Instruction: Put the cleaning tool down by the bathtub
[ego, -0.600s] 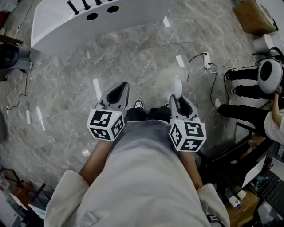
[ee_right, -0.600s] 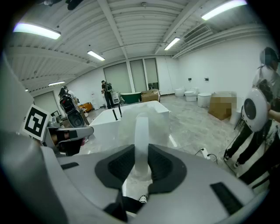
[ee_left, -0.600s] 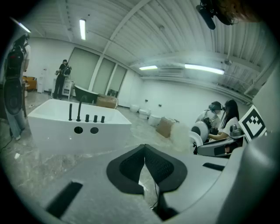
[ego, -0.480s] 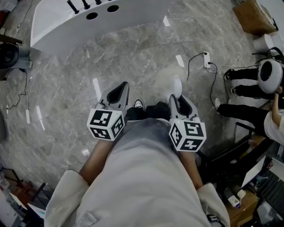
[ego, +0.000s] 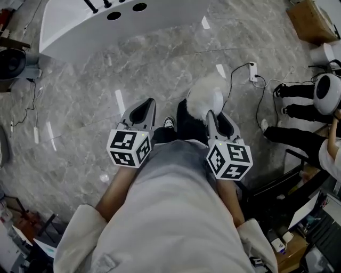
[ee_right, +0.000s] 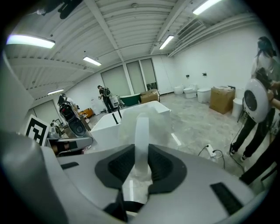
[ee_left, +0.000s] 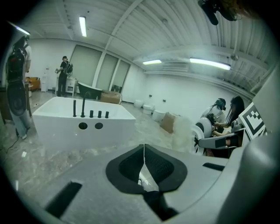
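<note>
A white fluffy duster (ego: 205, 97) sticks forward from my right gripper (ego: 211, 115), whose jaws are shut on its flat white handle (ee_right: 141, 144). In the right gripper view the fluffy head (ee_right: 144, 120) stands blurred in front of the white bathtub (ee_right: 124, 118). My left gripper (ego: 146, 109) hangs beside it with its jaws shut and nothing held; its black pads (ee_left: 151, 164) meet along a thin line. The bathtub (ego: 101, 24), with black taps (ego: 104, 4) on its rim, lies ahead at the top of the head view, about a metre of grey marble floor (ego: 80, 122) away.
A power strip with cables (ego: 252, 73) lies on the floor to the right. A seated person's legs (ego: 298, 114) and a white round device (ego: 325, 90) are at the far right. A cardboard box (ego: 313, 18) sits top right. A black machine (ego: 13, 63) stands left of the tub.
The right gripper has lifted and pushed the duster forward, so its fluffy head now shows larger and higher. The bathtub has shifted slightly up in the head view. The left gripper stays as before.
</note>
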`<state>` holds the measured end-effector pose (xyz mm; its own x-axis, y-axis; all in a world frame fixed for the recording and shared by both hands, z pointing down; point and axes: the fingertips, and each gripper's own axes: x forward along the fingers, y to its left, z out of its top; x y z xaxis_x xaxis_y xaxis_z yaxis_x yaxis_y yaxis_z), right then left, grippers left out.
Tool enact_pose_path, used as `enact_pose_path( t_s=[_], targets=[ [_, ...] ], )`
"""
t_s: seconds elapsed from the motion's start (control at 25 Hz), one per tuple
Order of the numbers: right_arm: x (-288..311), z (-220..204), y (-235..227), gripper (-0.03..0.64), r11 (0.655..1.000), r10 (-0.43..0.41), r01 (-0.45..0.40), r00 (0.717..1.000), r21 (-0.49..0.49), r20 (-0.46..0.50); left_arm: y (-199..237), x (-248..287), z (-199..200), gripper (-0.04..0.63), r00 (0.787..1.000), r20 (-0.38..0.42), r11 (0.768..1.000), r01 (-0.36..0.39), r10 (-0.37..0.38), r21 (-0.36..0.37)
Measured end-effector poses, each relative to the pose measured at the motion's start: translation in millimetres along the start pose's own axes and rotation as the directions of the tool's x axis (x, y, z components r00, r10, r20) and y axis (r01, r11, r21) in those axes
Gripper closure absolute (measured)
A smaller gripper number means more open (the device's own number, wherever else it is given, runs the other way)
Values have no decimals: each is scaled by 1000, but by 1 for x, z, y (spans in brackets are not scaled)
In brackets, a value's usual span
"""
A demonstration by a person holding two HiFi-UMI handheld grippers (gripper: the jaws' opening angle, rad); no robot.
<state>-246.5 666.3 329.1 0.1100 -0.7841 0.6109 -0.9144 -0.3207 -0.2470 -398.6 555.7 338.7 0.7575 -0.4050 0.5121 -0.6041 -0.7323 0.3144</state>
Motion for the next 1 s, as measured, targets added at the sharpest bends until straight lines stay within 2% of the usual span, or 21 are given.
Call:
enact_pose_path(
  t_s=[0.32, 0.68, 1.0],
  targets=[
    [36, 33, -16, 531, 999, 35, -35, 999, 36, 1, 1, 35, 22, 586, 999, -45, 999, 11, -9, 32],
    [98, 83, -59, 531, 995, 67, -67, 998, 70, -1, 4, 112, 63, 586, 997, -76, 999, 14, -12, 31],
    [152, 142, -98, 531, 990, 114, -115, 993, 86, 13, 4, 181, 111, 586, 996, -84, 999, -11, 15, 53]
  ],
)
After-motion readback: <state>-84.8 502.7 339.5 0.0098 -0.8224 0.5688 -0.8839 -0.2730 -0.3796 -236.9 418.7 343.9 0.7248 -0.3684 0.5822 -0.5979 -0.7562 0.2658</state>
